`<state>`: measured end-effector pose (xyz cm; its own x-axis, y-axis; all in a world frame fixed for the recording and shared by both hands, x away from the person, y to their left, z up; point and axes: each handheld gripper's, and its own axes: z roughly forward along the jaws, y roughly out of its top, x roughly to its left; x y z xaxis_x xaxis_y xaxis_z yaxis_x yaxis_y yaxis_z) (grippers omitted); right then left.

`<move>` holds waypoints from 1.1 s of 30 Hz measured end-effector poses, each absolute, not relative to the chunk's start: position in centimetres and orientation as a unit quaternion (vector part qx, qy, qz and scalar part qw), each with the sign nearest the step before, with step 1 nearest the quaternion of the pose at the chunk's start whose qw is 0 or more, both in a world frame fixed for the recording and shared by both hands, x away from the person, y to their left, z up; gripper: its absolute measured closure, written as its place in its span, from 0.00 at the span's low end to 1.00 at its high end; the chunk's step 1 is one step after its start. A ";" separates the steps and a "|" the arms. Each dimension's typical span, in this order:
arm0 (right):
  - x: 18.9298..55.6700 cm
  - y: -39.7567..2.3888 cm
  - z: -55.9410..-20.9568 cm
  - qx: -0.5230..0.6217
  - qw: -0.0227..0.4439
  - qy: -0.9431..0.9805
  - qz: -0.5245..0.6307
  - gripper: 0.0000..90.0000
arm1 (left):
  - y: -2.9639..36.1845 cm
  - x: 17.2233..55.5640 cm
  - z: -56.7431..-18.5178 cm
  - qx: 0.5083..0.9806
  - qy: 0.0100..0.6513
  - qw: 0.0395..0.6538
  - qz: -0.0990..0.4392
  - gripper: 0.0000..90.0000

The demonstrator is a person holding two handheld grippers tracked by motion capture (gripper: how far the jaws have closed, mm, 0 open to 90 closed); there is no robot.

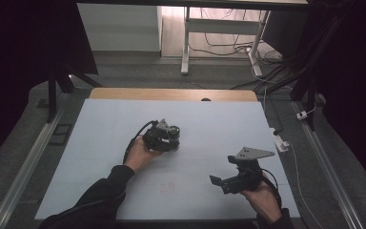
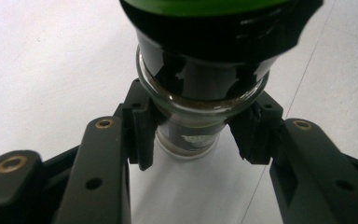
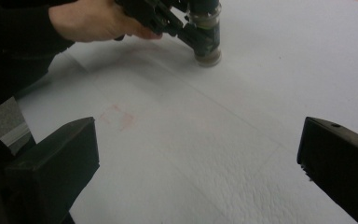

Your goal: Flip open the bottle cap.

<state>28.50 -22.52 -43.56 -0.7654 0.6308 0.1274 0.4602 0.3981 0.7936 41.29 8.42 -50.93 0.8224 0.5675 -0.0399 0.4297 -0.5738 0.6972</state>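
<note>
High view: I see my left gripper (image 1: 167, 138) at the middle of the table (image 1: 100, 138), clamped on a small jar (image 1: 173, 135) that stands upright on the sheet.
Jar: round, clear glass body with dark brown grainy contents, a thick glass rim at the shoulder, and a black cap (image 2: 214, 32) with a green top; my left gripper view shows it (image 2: 191, 121) from close by.
Left grip: both black pads (image 2: 142, 133) press on the glass body just below the rim, one on each side; jaws drawn in tight on the jar.
Right gripper: held in my right hand (image 1: 262, 198) near the table's near right corner, well apart from the jar; jaws (image 1: 226, 181) stand wide apart with nothing between them, as the right gripper view confirms.
Gripper build: matte black jaws, blocky and flat-faced, with brass-coloured screw heads; a grey three-cornered plate (image 1: 252, 153) sits on top of the right one.
Table surface: pale, smooth white sheet with faint crease lines and a faint reddish smudge (image 3: 121, 119); bare wood strip (image 1: 171, 94) at the far edge.
Sleeve: dark fabric on my left forearm (image 1: 100, 195).
</note>
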 end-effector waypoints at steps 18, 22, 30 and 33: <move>31.2 -18.9 -44.0 0.310 0.104 0.843 0.428 0.00 | 8.4 41.2 -50.9 0.881 0.285 0.364 0.094 0.60; 31.9 -17.9 -44.1 0.311 0.100 0.845 0.423 0.00 | 8.4 41.3 -50.9 0.882 0.285 0.364 0.095 0.60; 34.2 -15.5 -44.1 0.309 0.089 0.849 0.419 0.00 | 8.3 41.3 -50.9 0.882 0.285 0.362 0.095 0.60; 34.9 -14.9 -44.2 0.312 0.084 0.848 0.421 0.00 | 8.3 41.2 -50.9 0.882 0.285 0.362 0.095 0.60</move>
<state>34.93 -14.94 -44.22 -0.7908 0.6001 0.1202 0.4584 0.4507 0.7660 41.25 8.32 -50.89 0.8193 0.5720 -0.0388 0.4345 -0.5753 0.6930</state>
